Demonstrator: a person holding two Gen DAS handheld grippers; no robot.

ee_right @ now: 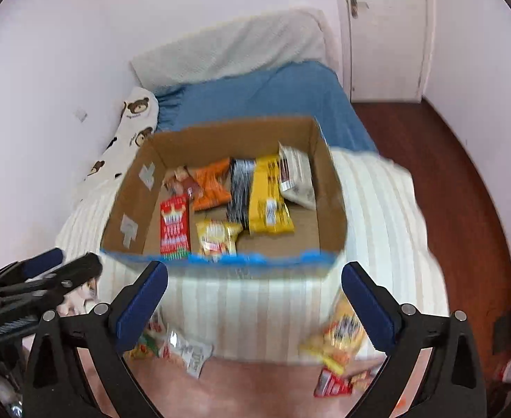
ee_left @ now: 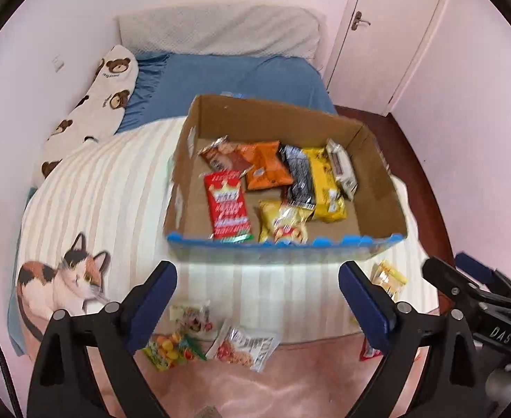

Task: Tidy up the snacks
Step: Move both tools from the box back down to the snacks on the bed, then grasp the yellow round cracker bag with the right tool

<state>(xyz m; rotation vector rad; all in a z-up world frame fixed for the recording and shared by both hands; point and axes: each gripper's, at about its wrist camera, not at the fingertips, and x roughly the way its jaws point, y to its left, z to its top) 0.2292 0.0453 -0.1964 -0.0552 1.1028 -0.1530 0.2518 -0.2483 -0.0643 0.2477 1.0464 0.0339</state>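
Both claws, left [ee_left: 258, 291] and right [ee_right: 254, 287], gape empty before the box rim [ee_left: 283, 242].

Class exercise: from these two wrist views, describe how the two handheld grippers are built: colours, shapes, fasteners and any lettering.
The left gripper and the right gripper match: black angular frames with triangular cut-outs, silver round pins at the pivots, and two fingers faced with dark blue rectangular pads. In the left wrist view, white letters "DAS" mark the right gripper's black body. No hands or sleeves show.
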